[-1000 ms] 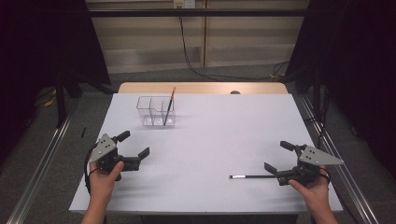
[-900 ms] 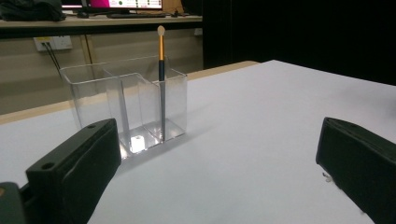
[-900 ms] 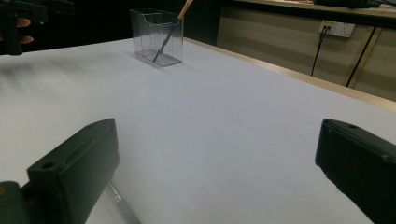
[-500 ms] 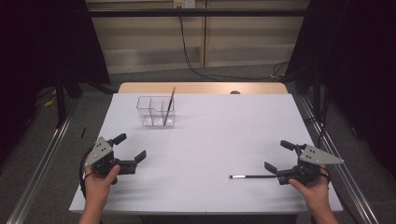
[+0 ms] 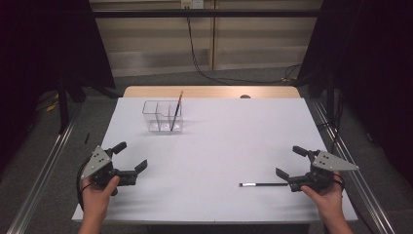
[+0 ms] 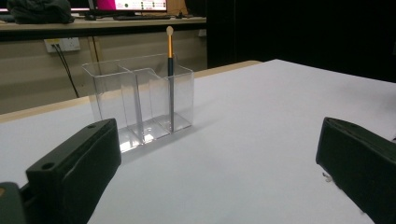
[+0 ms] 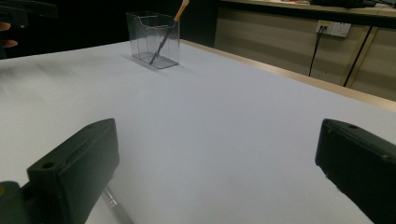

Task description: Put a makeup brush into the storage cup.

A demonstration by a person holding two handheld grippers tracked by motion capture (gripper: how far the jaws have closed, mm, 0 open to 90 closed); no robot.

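A white bench (image 5: pixel 214 146) is sitting in a dim room, with a pale wall and trailing cables behind it and dark curtains on both sides. Toward its far left, a clear three-compartment organizer (image 5: pixel 163 116) is standing upright and is already holding one brush (image 5: pixel 176 111) with an orange-gold handle, which is leaning in the right-hand compartment. That part of the job is looking done. A second slim black brush (image 5: pixel 263 184) is lying flat on the near right of the bench, well apart from the organizer, its near end just beside the right gripper (image 5: pixel 288 165). This gripper's fingers are standing released, wide apart, grasping nothing, and the brush is showing just under the left finger in the right gripper view. The left gripper (image 5: pixel 130 157) is resting at the near left, its fingers also spread and empty. Picking up the lying brush and carrying it to the organizer appears to be what is remaining.
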